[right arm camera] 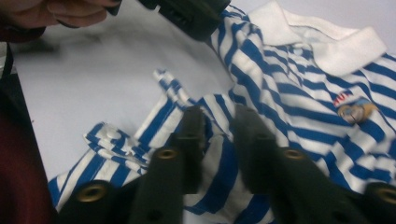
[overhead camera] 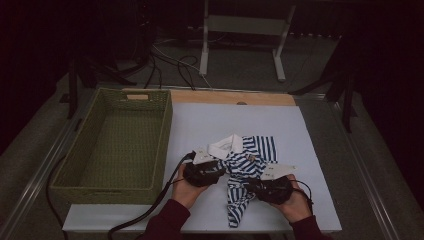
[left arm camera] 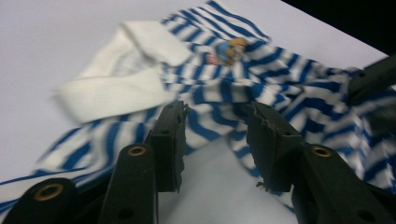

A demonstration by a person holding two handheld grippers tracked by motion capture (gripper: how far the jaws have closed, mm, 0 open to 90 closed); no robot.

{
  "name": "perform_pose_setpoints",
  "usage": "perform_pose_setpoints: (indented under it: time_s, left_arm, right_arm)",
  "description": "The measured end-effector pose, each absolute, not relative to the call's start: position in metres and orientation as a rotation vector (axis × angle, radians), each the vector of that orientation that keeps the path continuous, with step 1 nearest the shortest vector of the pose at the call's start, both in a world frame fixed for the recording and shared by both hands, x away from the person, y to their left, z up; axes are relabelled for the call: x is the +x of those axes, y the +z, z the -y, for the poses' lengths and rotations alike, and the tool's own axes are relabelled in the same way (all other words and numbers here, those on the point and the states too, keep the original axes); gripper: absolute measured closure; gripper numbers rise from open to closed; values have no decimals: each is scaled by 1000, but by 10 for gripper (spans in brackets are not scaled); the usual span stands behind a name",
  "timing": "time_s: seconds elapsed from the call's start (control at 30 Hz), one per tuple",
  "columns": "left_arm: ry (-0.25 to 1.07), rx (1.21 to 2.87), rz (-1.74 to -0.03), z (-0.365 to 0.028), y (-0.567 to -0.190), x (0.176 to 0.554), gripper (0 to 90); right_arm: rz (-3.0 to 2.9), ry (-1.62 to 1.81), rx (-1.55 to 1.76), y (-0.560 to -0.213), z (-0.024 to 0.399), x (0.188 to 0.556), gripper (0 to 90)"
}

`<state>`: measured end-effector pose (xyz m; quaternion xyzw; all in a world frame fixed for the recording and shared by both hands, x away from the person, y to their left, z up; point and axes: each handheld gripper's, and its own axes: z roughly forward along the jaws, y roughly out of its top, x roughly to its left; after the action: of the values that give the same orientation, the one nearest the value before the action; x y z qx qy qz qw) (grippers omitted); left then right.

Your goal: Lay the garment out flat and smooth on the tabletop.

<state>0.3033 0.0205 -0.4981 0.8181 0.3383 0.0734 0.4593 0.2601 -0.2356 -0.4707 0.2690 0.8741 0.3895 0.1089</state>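
Your hands hide part of the striped shirt; the green basket sits empty. Left gripper gapes over cloth, pinching nothing; right gripper stands narrow, its grip impossible to tell.

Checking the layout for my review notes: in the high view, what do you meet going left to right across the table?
Green woven basket → left hand-held gripper → blue-and-white striped shirt → right hand-held gripper. The shirt overlaps both grippers in part; its place is by its collar and chest.
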Motion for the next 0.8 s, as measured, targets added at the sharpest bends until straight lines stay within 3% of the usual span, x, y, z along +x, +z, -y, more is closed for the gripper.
perform_pose_setpoints:
  time_s: [0.4, 0.57, 0.8]
  left_arm:
    - [108, 2092, -758, 17, -510, 304, 598]
    - [114, 2104, -760, 19, -514, 305, 861]
    - [137, 2107, -787, 9, -513, 303, 882]
  right_arm:
    - [-2580, 1153, 773, -472, 247, 253, 825]
    - [-2575, 1160, 769, -472, 249, 251, 827]
    - [-2571, 1164, 776, -471, 256, 248, 828]
